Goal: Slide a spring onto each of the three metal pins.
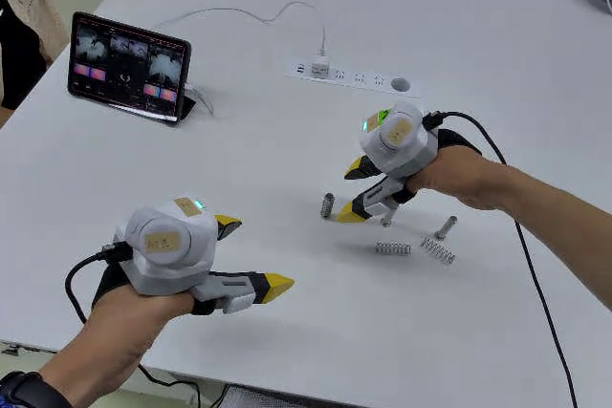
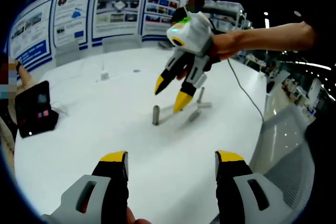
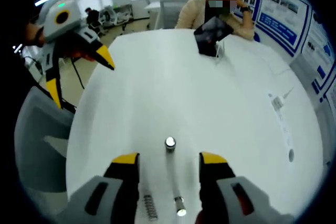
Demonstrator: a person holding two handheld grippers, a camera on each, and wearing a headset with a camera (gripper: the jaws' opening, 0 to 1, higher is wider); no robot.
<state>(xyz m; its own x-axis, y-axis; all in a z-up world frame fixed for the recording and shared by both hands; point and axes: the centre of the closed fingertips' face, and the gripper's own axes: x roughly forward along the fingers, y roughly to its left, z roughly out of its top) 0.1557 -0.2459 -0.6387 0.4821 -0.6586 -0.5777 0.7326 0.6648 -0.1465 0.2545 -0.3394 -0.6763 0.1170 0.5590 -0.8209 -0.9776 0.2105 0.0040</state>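
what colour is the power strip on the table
White. The power strip shows best in the head view.

The head view looks down on the worktop (image 1: pixel 287 93) from its near edge, while both gripper views sit low over it, roughly facing each other.

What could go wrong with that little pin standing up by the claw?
The short upright metal pin stands loose on the white table, just ahead of the open right claw. A small bump from a claw tip could knock it over. A coiled metal spring lies loose on the table nearby. It might roll or flick away if it is pinched off-centre.
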